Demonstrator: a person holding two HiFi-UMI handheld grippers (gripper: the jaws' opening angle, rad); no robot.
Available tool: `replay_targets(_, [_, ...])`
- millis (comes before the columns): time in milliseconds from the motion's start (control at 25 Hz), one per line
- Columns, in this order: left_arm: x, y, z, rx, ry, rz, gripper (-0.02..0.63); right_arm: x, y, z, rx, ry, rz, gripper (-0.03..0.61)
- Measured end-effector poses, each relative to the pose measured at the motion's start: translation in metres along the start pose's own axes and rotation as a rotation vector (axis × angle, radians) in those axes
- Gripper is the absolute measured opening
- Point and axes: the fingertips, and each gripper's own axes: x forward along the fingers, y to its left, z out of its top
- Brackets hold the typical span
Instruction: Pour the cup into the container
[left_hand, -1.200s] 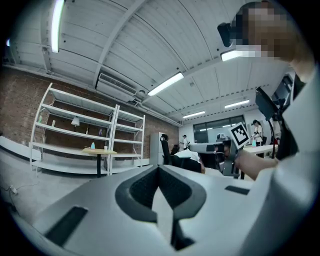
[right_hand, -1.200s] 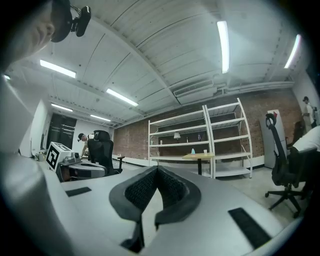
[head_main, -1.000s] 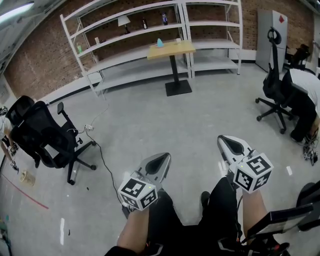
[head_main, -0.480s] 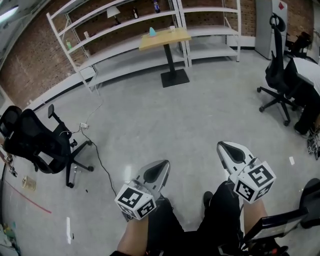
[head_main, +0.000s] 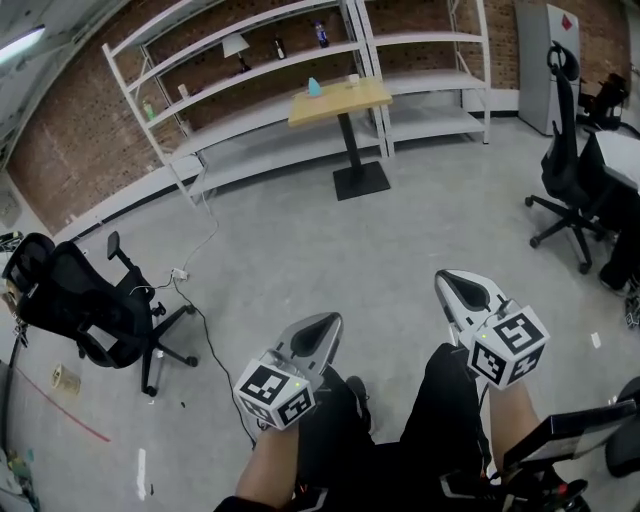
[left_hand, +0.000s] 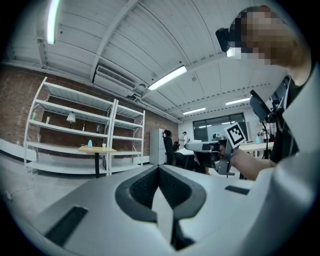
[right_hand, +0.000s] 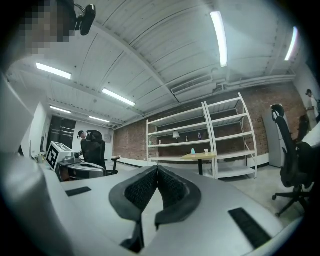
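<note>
Both closed, empty: left tongs (head_main: 320, 324), right tongs (head_main: 459, 286). I judge this the approach; next, reach the cup (head_main: 354, 80) on the counter (head_main: 345, 100).

No text can be read — seemingly; too distant.

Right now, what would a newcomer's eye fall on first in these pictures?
The left hand-held gripper and right hand-held gripper, both shut and empty, jut out low in the head view above the grey floor. Far ahead, a wooden table stands before white shelving, carrying a pale blue object and a white cup. A black office chair sits at the left.
</note>
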Motion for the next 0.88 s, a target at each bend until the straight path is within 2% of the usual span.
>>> replay_targets(320, [0.045,0.089,-0.004,-0.036,-0.036,0.046,-0.008,0.088,-0.034,0.002,-0.034,0.018,0.006,0.0])
replay_targets(600, [0.114,0.157,0.0,-0.049,-0.055,0.016,-0.008,0.155,-0.077,-0.003,-0.043,0.044,-0.01,0.0])
replay_targets(880, [0.193,0.238,0.014,-0.026,-0.045,0.01,-0.008,0.253,-0.141,0.006,-0.026,0.018,-0.011,0.002])
